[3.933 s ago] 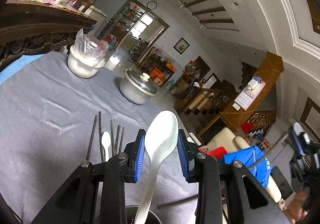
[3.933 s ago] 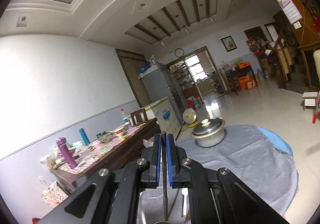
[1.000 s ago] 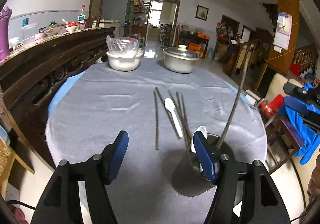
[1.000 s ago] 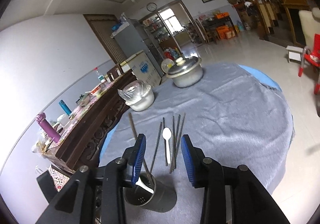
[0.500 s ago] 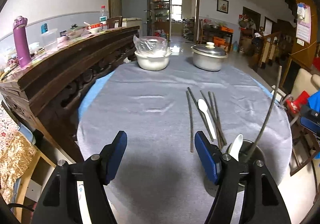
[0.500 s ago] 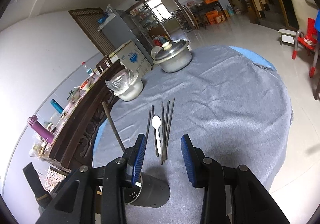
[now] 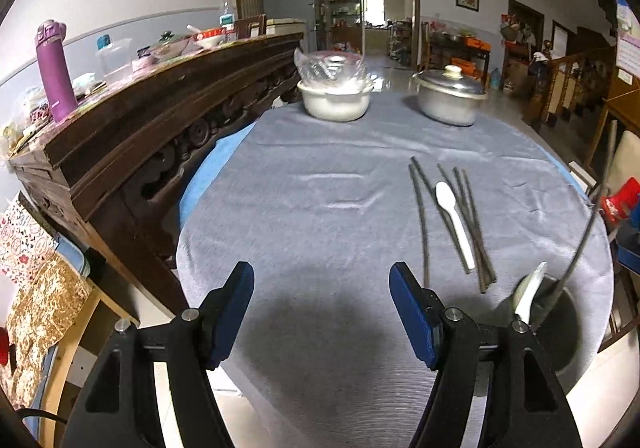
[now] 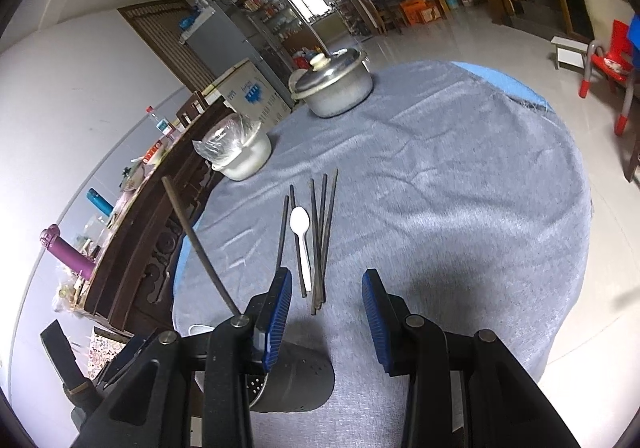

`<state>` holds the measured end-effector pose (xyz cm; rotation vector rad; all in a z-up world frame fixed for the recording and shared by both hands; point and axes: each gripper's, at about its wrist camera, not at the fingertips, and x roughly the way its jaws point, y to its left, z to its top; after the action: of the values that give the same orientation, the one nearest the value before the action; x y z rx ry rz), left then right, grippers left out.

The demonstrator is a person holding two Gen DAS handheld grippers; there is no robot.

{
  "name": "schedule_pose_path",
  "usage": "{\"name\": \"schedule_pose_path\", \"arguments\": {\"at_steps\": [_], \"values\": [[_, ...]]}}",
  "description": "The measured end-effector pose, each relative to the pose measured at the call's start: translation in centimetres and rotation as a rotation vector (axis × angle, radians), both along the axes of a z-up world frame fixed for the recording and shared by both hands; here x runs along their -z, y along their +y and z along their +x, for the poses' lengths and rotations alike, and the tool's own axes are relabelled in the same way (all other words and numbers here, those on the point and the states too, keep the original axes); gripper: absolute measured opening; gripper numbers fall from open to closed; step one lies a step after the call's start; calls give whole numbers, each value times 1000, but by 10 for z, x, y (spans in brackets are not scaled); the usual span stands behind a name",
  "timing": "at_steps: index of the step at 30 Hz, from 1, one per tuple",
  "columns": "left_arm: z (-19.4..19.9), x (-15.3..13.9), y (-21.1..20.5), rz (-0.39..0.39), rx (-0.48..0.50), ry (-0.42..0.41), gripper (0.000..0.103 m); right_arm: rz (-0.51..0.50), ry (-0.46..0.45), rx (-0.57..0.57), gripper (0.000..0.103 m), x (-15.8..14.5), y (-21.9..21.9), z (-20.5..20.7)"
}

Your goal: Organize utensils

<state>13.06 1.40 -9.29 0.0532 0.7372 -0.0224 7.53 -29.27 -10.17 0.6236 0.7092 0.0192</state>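
Hovering fingers: left gripper and right gripper both spread, pinching nothing.
Loose utensils: chopsticks and spoon are lying just beyond the holder on the bench.
Risk: right fingers are passing close beside the holder, possibly tipping it; thin chopsticks may slip.

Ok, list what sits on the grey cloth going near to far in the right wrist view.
Perforated metal holder → loose dark chopsticks with the white spoon among them → plastic-covered white bowl → lidded metal pot.
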Motion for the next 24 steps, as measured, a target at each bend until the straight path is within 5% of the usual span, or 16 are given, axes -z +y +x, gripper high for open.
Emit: {"name": "schedule_pose_path", "arguments": {"at_steps": [24], "values": [[23, 18, 11, 35, -58, 76, 71, 2, 76, -14, 39, 25, 6, 20]]}}
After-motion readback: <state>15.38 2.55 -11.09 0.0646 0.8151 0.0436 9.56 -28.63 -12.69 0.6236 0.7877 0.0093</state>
